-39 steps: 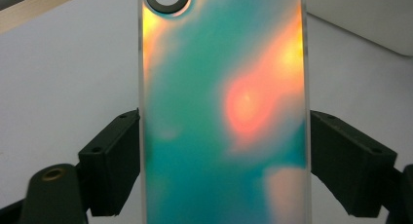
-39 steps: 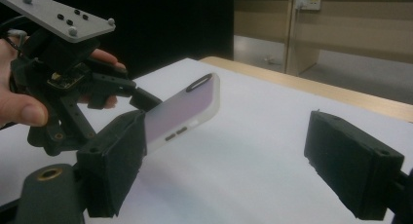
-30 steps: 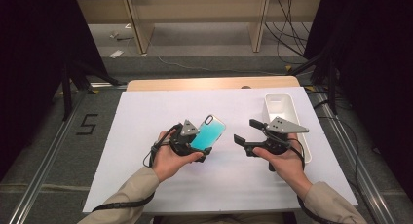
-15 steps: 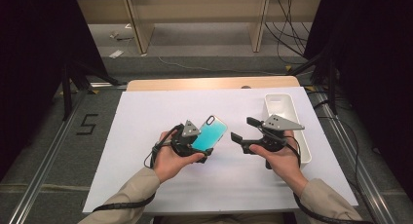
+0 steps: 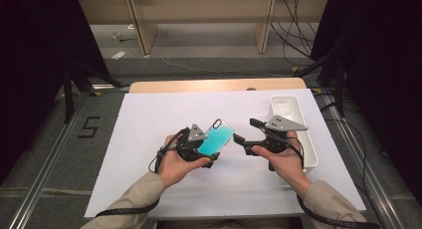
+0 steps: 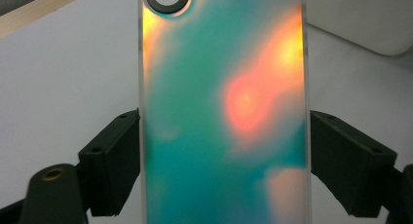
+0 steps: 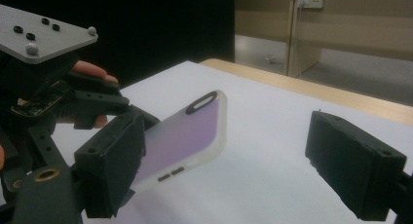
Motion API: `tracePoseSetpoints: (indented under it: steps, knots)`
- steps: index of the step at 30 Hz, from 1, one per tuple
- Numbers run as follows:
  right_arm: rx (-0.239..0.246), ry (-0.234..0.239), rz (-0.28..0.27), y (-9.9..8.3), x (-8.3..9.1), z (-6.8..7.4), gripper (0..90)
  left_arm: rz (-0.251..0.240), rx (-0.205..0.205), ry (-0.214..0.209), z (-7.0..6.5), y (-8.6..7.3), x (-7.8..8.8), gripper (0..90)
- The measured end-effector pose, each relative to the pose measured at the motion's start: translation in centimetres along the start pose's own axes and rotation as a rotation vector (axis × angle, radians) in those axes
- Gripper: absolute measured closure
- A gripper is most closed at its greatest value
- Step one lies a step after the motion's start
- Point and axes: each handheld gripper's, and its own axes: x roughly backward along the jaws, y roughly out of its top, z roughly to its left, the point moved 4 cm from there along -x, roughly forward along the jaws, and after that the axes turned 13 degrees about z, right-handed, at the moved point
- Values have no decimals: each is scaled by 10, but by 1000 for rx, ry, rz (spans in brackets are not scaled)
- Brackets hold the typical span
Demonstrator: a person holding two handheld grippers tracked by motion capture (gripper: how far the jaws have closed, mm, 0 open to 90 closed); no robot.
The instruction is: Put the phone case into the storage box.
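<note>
Two tools share this handover: our left tool (image 5: pixel 211 150) clamps the phone case (image 5: pixel 215 138), so we steady it while our released right tool (image 5: pixel 244 133) closes squarely.

The person wears beige sleeves (image 5: pixel 141 196). Each black gripper, left gripper (image 5: pixel 205 152) and right gripper (image 5: pixel 245 135), carries a grey three-cornered plate with screws and a black cable.

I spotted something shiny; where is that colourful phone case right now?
The phone case is held in the left claw, above the middle of the white table, left of the white tray.
</note>
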Motion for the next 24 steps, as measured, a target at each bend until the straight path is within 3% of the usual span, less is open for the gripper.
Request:
tracePoseSetpoints:
  steps: [24]
  knots:
    - [-15,2,11,7,-17,0,158,-4,-27,-7,-10,3,-1,172]
